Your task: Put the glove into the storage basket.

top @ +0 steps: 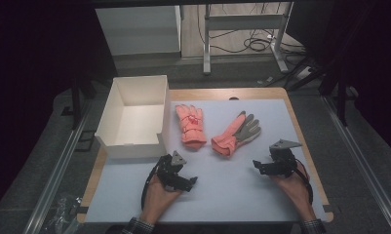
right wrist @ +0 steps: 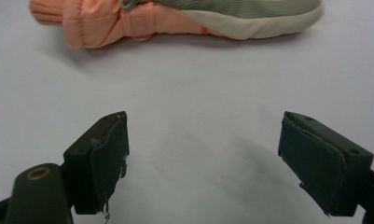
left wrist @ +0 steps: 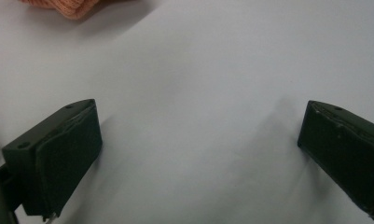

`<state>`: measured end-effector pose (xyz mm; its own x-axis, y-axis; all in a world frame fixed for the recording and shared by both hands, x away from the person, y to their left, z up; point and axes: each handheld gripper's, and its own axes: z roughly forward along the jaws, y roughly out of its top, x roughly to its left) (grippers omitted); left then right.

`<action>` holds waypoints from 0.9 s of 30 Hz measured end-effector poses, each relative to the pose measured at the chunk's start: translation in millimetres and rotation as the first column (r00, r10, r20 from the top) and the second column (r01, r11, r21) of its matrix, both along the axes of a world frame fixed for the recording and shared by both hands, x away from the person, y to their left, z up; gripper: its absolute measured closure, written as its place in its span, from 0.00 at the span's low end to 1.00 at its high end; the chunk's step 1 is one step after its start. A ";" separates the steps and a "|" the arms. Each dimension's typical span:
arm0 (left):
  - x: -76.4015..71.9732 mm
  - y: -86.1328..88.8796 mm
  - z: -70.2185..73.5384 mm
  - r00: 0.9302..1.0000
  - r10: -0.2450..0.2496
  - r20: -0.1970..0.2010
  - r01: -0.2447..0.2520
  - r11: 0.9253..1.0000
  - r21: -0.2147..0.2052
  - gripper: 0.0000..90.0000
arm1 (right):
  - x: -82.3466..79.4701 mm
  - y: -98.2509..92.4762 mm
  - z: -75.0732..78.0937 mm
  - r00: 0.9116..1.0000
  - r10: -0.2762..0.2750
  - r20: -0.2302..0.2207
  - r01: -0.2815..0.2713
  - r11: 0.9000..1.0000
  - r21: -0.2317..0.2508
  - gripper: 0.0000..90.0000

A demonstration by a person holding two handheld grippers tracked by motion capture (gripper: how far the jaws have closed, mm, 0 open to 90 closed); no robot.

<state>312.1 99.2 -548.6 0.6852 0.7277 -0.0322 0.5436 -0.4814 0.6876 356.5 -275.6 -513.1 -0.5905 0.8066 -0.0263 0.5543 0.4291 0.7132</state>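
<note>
Orange gloves (top: 210, 127) look soft and light (grab the knit cuff); both grippers (top: 177, 176) (top: 273, 163) wide open, holding nothing.

White sheet (top: 232, 195) over wooden table (top: 300, 127). Open white box (top: 134, 117) at far left, empty. Orange glove (top: 190, 126) just right of box, cuff toward person. Second orange glove with grey palm (top: 236, 134) beside it, angled, apart from first. Left gripper (top: 179, 176) near box's front corner, right gripper (top: 265, 165) near grey-palmed glove, both hand-held, jaws spread, nothing gripped.
</note>
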 end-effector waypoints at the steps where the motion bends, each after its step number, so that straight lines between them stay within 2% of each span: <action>1: 0.0 0.0 0.0 1.000 0.000 0.000 0.000 1.000 0.000 0.00 | 1.7 2.6 -0.8 1.000 0.007 -0.009 -0.007 1.000 0.012 0.19; 6: 0.0 0.0 0.0 1.000 0.000 0.000 0.000 1.000 0.000 0.00 | 5.5 7.1 1.6 1.000 0.010 -0.014 -0.010 1.000 0.025 0.20; 7: 0.0 0.0 0.0 1.000 0.000 0.000 0.000 1.000 0.000 0.00 | 7.8 9.0 4.6 1.000 0.011 -0.010 -0.011 0.999 0.049 0.21; 9: 0.0 0.0 0.0 1.000 0.000 0.000 0.000 1.000 0.000 0.00 | 10.6 10.8 8.5 1.000 0.012 -0.004 -0.012 0.998 0.061 0.23; 16: -0.1 0.0 0.0 1.000 0.000 0.000 0.000 1.000 0.000 0.00 | 22.9 18.5 18.0 1.000 0.003 0.024 -0.005 0.998 0.068 0.28; 23: -0.1 -0.1 0.0 1.000 0.001 0.000 -0.001 1.000 -0.001 0.00 | 38.0 27.0 24.5 1.000 0.002 0.023 -0.004 0.998 0.058 0.31; 27: -0.1 0.0 0.0 1.000 0.001 0.000 -0.001 1.000 0.000 0.00 | 49.5 30.7 28.5 1.000 -0.008 0.010 0.007 0.997 0.078 0.33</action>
